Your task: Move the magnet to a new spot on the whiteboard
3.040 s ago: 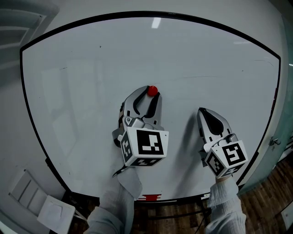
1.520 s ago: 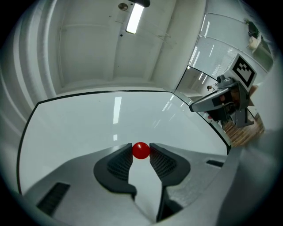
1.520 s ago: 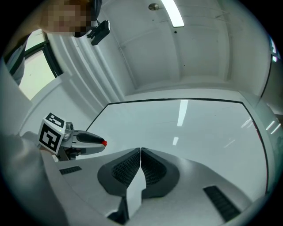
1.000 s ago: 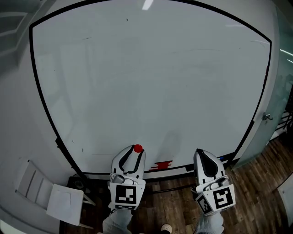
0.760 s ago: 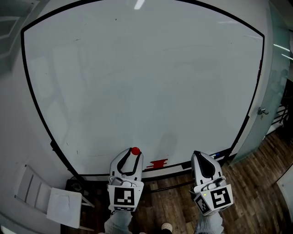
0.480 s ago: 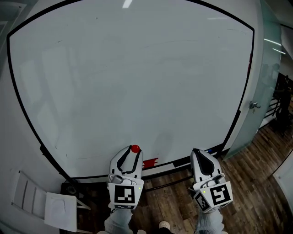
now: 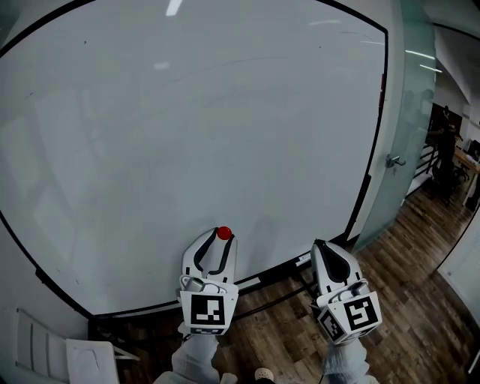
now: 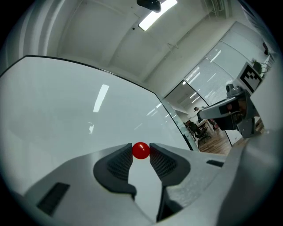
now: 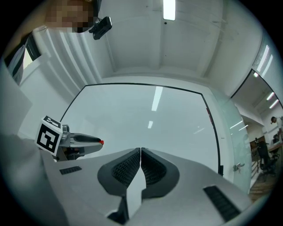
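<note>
Magnet [image 7: 223,233] carried low across whiteboard [image 7: 187,112], left fingers [image 8: 119,163] clamping, glass door [image 7: 409,135] right

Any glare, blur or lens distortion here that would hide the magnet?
Head view: whiteboard edges bow from the wide lens, small light reflections near the top. Left gripper view: one light streak on the whiteboard, magnet sharp and unobscured. Right gripper view: dark round vignette, more reflections on the whiteboard.

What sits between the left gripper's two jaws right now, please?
The red magnet, pinched by the left gripper, as the left gripper view shows.
</note>
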A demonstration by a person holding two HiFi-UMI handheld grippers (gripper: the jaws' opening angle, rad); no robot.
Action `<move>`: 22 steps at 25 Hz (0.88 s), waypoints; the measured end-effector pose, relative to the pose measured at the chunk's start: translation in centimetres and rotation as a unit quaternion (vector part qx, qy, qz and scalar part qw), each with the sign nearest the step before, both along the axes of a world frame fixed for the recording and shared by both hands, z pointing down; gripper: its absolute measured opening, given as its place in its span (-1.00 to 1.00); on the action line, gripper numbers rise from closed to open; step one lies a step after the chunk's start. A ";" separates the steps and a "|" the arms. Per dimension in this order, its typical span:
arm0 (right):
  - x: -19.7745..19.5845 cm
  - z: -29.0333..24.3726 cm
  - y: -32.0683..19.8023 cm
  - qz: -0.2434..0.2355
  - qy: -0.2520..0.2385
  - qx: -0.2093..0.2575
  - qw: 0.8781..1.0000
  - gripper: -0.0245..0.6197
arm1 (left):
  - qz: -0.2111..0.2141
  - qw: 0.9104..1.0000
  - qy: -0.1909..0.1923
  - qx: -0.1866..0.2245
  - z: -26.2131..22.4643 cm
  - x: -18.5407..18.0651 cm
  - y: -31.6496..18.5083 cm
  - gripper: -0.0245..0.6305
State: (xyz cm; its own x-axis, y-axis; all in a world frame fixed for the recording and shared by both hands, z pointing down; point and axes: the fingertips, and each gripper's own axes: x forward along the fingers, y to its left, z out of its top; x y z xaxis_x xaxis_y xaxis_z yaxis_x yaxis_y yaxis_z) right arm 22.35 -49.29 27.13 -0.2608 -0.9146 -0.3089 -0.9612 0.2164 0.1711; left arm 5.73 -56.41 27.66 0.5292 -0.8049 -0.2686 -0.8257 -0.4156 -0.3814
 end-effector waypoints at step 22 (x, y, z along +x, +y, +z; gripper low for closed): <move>8.6 0.1 -7.0 0.035 -0.015 -0.009 0.999 -0.84 | -0.038 0.984 -0.139 0.100 -7.4 13.4 -9.5 -0.54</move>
